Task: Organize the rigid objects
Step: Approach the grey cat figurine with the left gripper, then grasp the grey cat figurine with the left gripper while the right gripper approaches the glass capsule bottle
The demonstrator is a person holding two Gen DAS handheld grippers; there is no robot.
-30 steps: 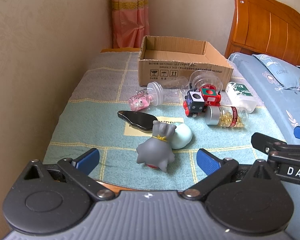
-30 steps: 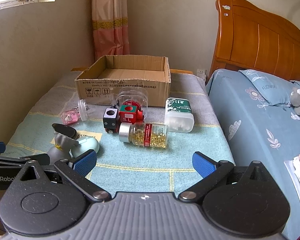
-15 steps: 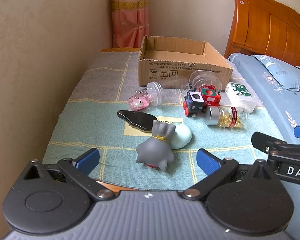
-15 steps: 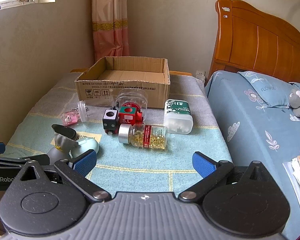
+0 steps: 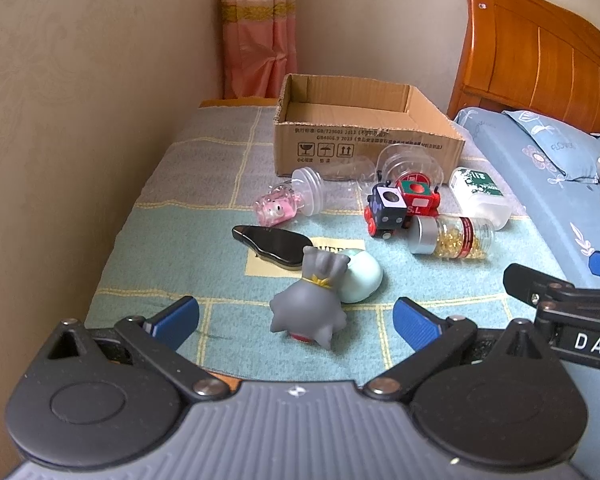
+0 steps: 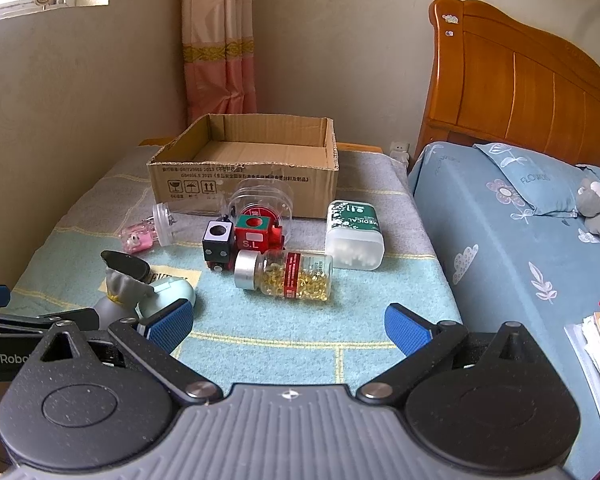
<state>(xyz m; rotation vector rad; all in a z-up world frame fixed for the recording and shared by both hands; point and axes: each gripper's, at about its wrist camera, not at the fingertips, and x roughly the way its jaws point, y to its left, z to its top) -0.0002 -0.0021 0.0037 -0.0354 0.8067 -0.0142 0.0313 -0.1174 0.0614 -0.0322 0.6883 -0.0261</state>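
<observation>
An empty cardboard box (image 5: 364, 132) (image 6: 252, 164) stands at the back of a cloth-covered table. In front of it lie a grey sack-shaped toy (image 5: 308, 304), a pale green egg-shaped case (image 5: 362, 276), a black flat object (image 5: 272, 244), a pink pig figure (image 5: 274, 208), a clear jar (image 5: 312, 196), a red and black toy train (image 6: 244, 240), a bottle of yellow capsules (image 6: 286, 274) and a white medical container (image 6: 354, 232). My left gripper (image 5: 296, 320) is open, just short of the grey toy. My right gripper (image 6: 288, 324) is open and empty, short of the capsule bottle.
A wall runs along the table's left side, with a pink curtain (image 5: 258, 32) behind the box. A bed with blue bedding (image 6: 520, 232) and a wooden headboard (image 6: 520, 80) borders the table on the right. Papers (image 6: 596, 356) lie on the bed's near edge.
Both grippers have drifted only slightly; the right wrist view has shifted a little to the left. No object has moved.
</observation>
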